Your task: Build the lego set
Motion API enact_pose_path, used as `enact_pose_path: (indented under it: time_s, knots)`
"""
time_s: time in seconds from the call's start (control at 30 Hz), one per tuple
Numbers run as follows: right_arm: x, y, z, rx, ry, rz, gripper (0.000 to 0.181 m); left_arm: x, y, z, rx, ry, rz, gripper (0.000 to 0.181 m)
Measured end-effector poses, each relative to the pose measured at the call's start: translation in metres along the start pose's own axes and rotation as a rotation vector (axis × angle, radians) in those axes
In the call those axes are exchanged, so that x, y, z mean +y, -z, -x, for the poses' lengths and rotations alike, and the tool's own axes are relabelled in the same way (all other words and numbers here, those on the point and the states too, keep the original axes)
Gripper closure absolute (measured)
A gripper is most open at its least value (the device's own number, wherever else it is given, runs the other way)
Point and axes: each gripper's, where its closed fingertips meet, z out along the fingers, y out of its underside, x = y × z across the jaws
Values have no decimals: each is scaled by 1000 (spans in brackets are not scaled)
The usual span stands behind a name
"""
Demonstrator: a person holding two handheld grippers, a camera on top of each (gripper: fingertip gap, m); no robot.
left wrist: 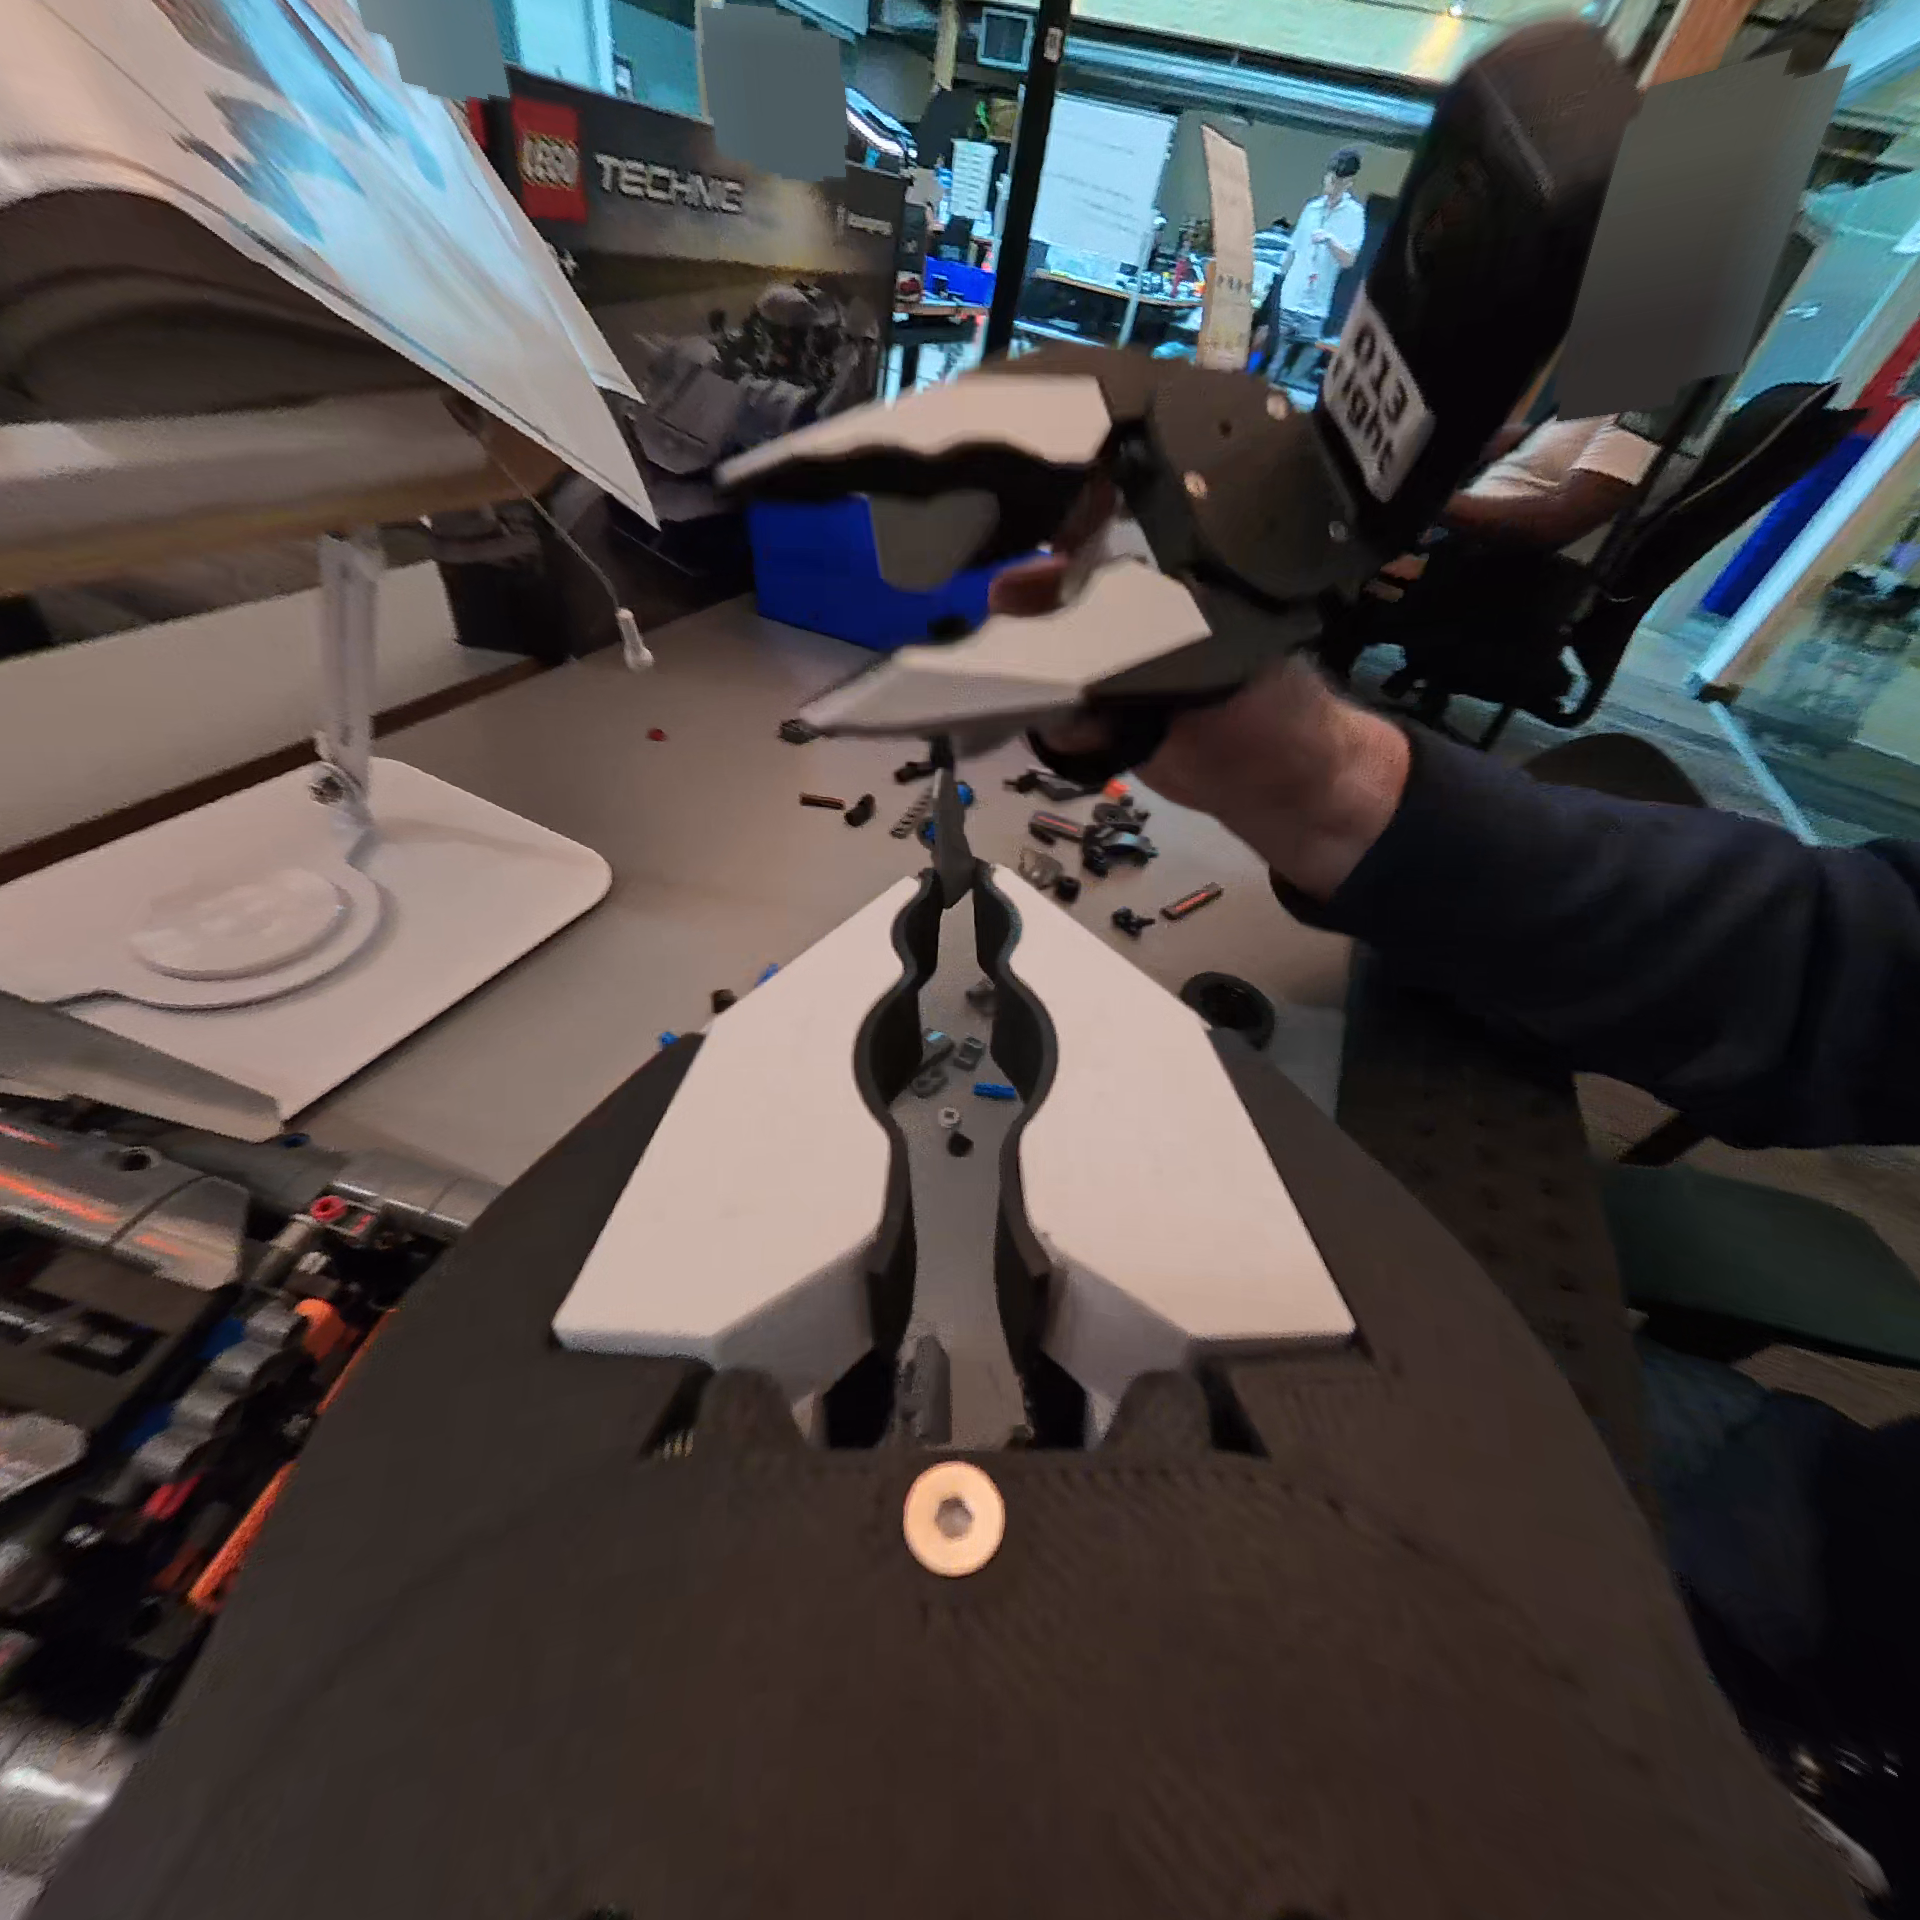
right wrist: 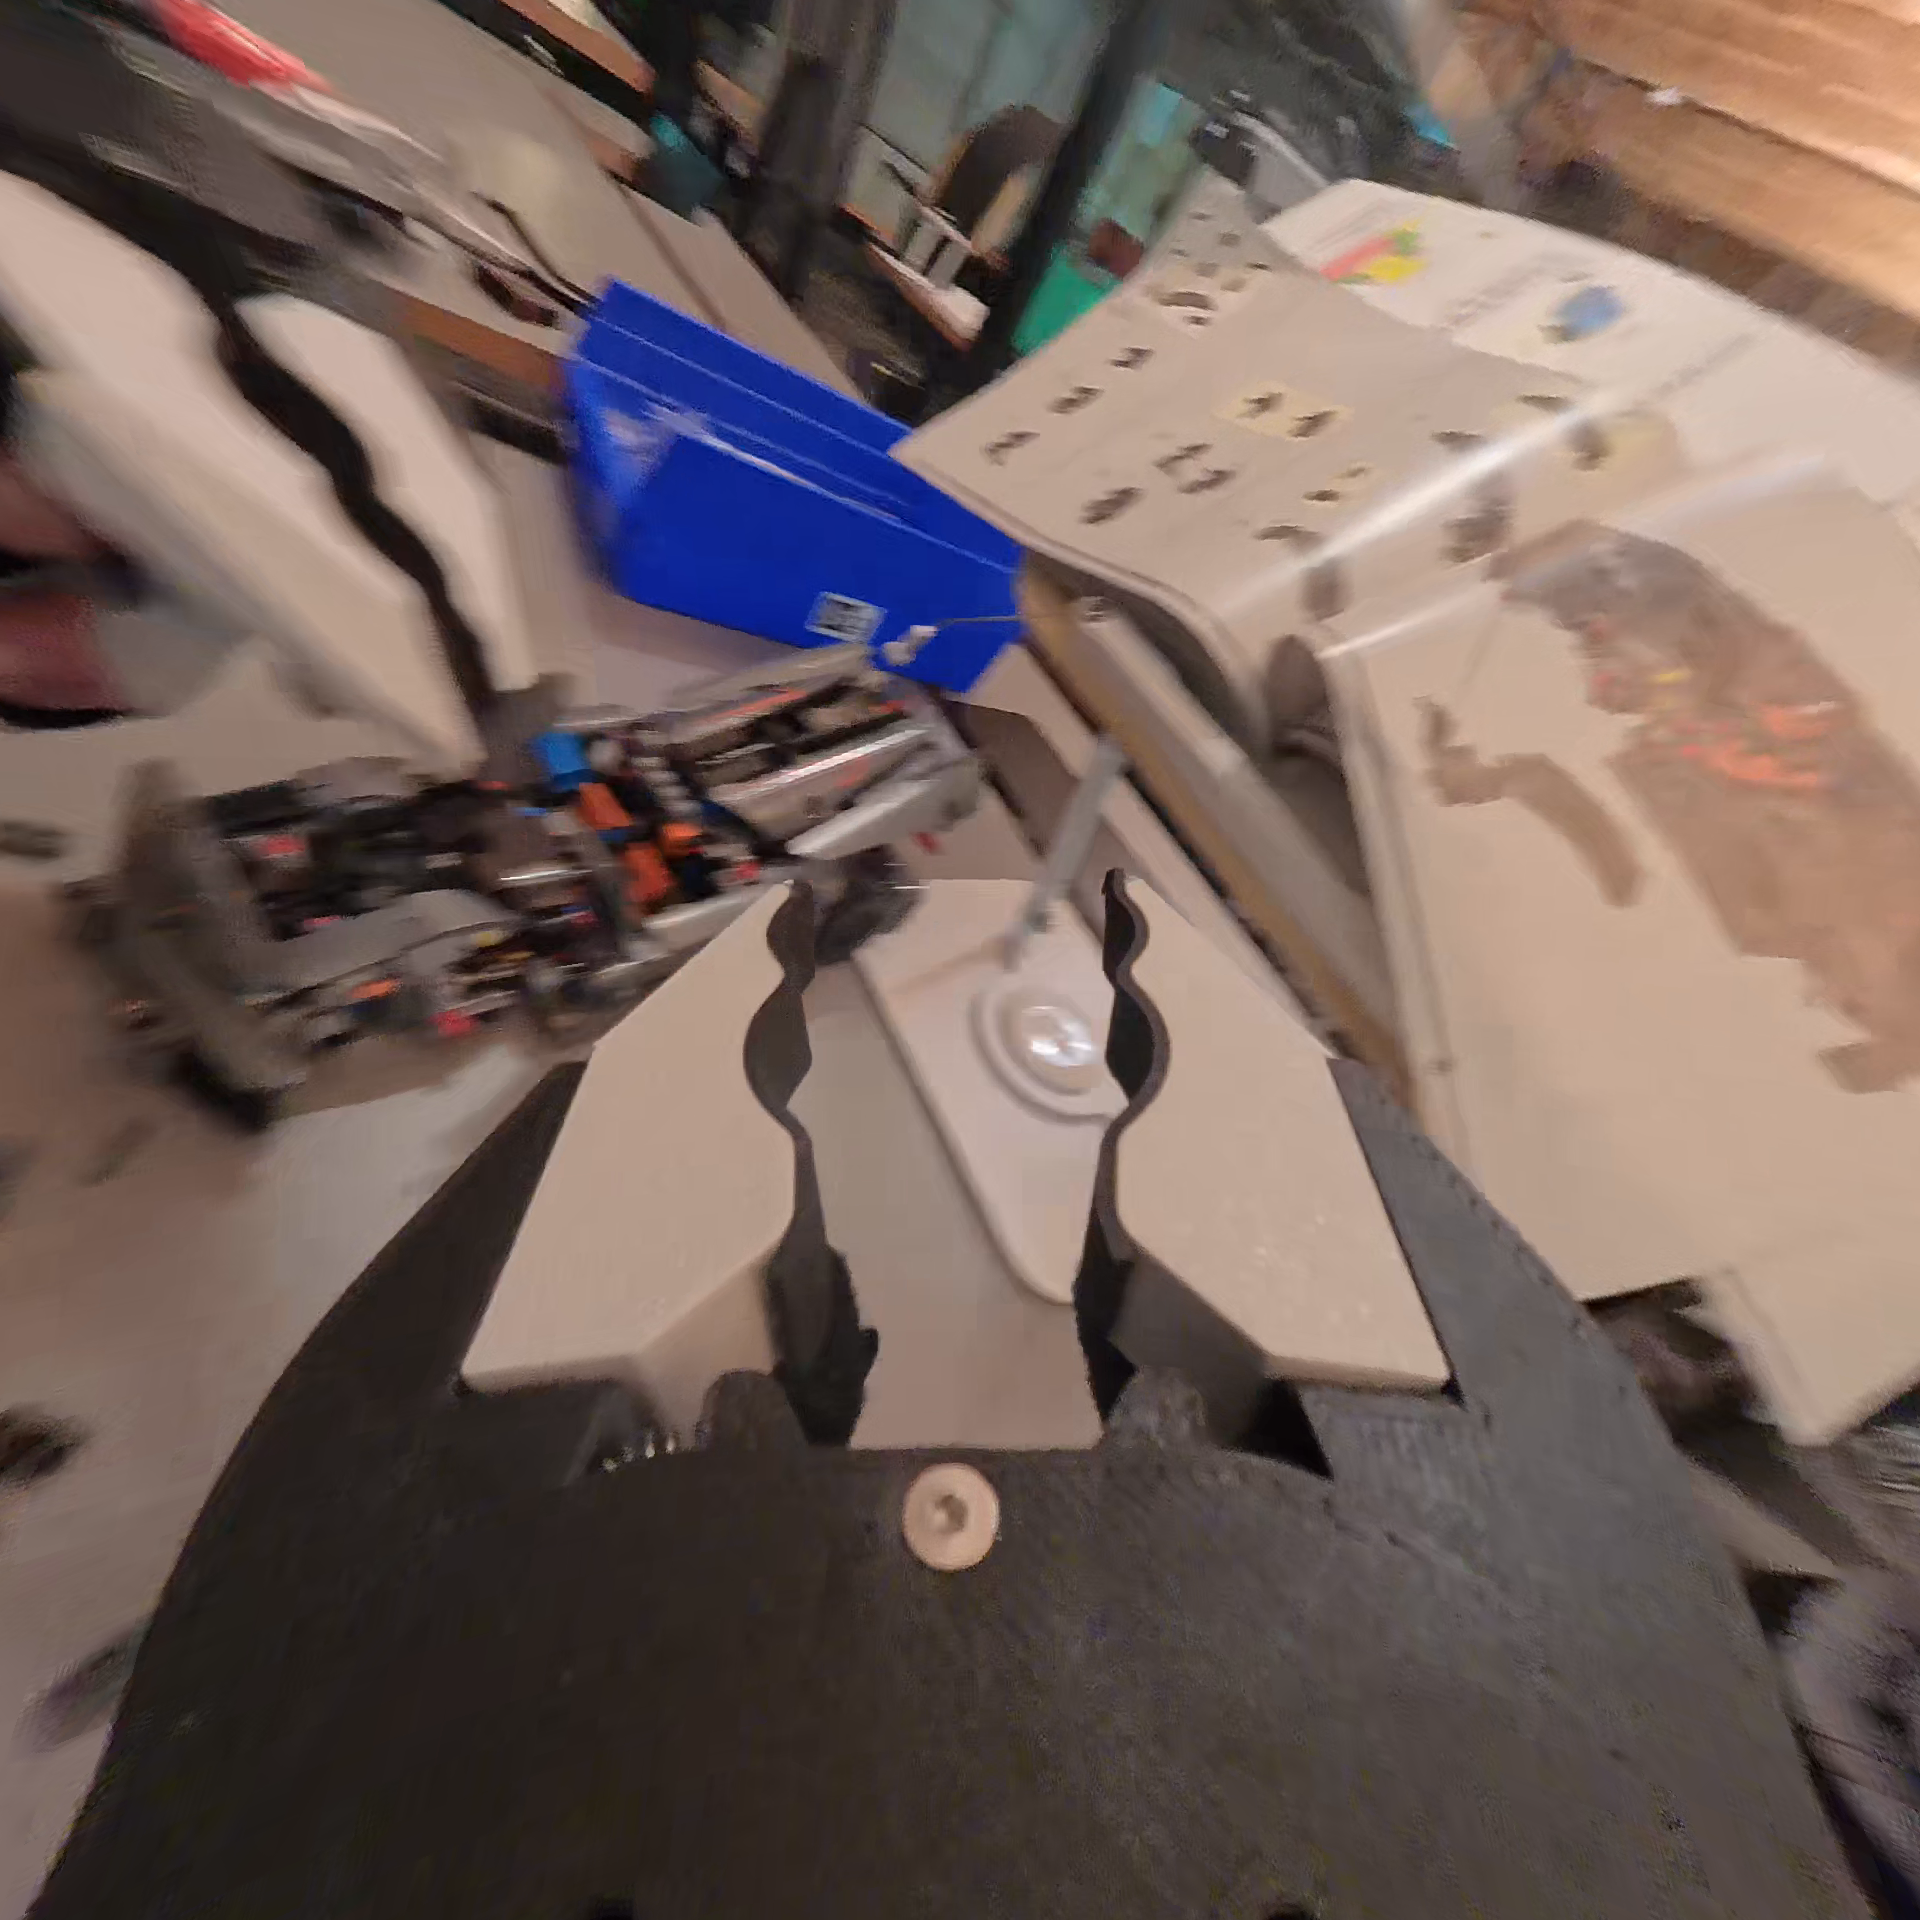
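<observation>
My left gripper (left wrist: 956, 885) is shut on a thin dark grey lego piece (left wrist: 950, 821) that sticks out past its tips, held above the table. My right gripper (left wrist: 769, 597) is open and empty, just above and beyond that piece, held by a hand in a dark sleeve. In the right wrist view, which is blurred, the right gripper (right wrist: 956, 899) is open with nothing between its fingers. The partly built lego model (right wrist: 571, 831) lies beyond it; it also shows in the left wrist view (left wrist: 156, 1299). The left gripper (right wrist: 483, 707) shows blurred at the upper left.
Loose lego pieces (left wrist: 1039, 821) lie scattered on the grey table (left wrist: 675, 831), with a black wheel (left wrist: 1231, 1008) near its edge. An open instruction book (right wrist: 1455, 727) rests on a white stand (left wrist: 312, 914). A blue bin (left wrist: 821, 571) and the lego box (left wrist: 707, 260) stand behind.
</observation>
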Motion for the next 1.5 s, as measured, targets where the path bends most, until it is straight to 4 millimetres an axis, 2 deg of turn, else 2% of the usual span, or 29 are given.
enact_pose_path:
  time_s: [0.03, 0.07, 0.1, 0.17, 0.23, 0.3, 0.37, 0.43, 0.57, 0.63, 0.77, 0.9, 1.03, 1.13, 1.23, 1.37, 1.4, 1.5]
  knots:
    - [-6, -10, -13, 38, 33, 24, 127, -2, 1, 2, -16, -9, -7, 178]
    - [-13, -23, -24, 60, 46, 37, 119, -3, 2, 2, -21, -9, -14, 178]
    - [-20, -38, -34, 65, 41, 37, 102, -3, 2, 3, -22, -9, -13, 178]
    - [-31, -69, -43, 39, 53, 30, 106, -1, 2, 3, -26, -19, -5, 178]
    - [-34, -96, -52, 52, 168, 71, 108, -1, 2, 3, -19, -13, -6, 178]
    - [-24, -117, -58, 53, 261, 144, 117, 0, 2, 3, -25, -24, -1, 178]
    - [-1, -126, -73, 74, 273, 249, 119, -1, 3, 3, -27, -28, -5, 178]
    - [18, -124, -86, 77, 206, 301, 120, -2, 3, 3, -30, -32, -7, 178]
    - [44, -113, -108, 56, -12, 353, 123, -4, 4, 1, -19, -32, -14, 178]
    - [46, -109, -110, 18, -96, 348, 128, -1, 2, 0, -15, -32, 0, 178]
    - [47, -107, -111, -13, -132, 368, 128, -1, 4, 7, -56, -43, 1, 177]
    - [49, -98, -113, -11, -172, 405, 128, -22, 30, 30, -170, -43, -94, 177]
    - [38, -88, -112, -3, -158, 370, 130, -45, 74, 65, -341, 10, -240, 178]
    - [30, -82, -109, -10, -158, 349, 130, -51, 97, 79, -375, 84, -330, 178]
    - [18, -73, -107, -5, -157, 323, 129, -47, 100, 85, -391, 92, -324, 178]
    - [-8, -50, -98, 7, -155, 251, 128, -42, 90, 81, -383, 71, -286, 177]
    - [-20, -41, -91, -6, -169, 209, 129, -41, 88, 80, -380, 66, -278, 177]
    - [-80, -9, -56, -88, -191, -3, 126, -41, 86, 80, -376, 66, -275, 177]
